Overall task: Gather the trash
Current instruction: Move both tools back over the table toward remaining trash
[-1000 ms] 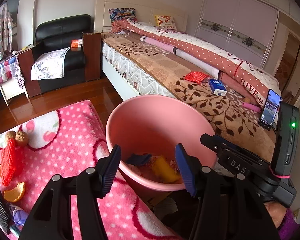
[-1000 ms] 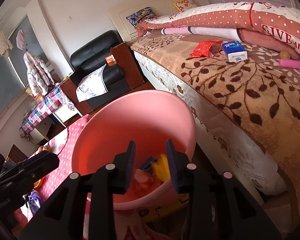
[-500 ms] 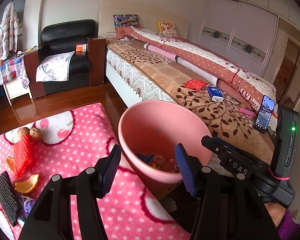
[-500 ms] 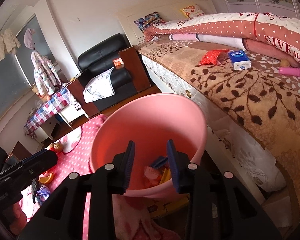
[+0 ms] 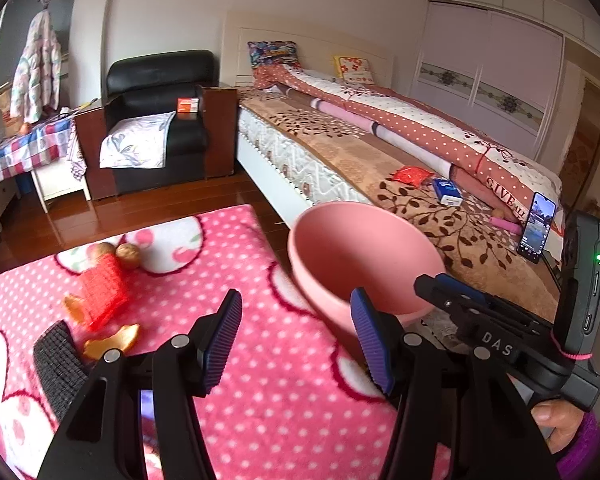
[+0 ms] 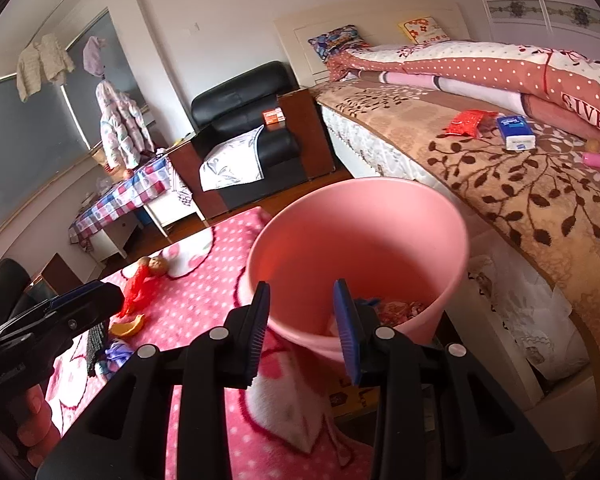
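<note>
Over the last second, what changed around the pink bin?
Both grippers pulled back from the pink bin: it now sits farther off in both views, with more of the pink spotted blanket and its scraps showing. Nothing was gripped or released. Left gripper and right gripper remain empty, gaps unchanged; the bin's trash stayed put.

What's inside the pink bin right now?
The right wrist view shows the pink bin holding some trash at the bottom: a blue scrap and a reddish printed wrapper. The near wall and the right tongs cover the rest.

Left gripper (image 5: 296, 334) jaws wide apart and empty, right gripper (image 6: 302, 322) jaws narrowly parted, empty, both angled downward
</note>
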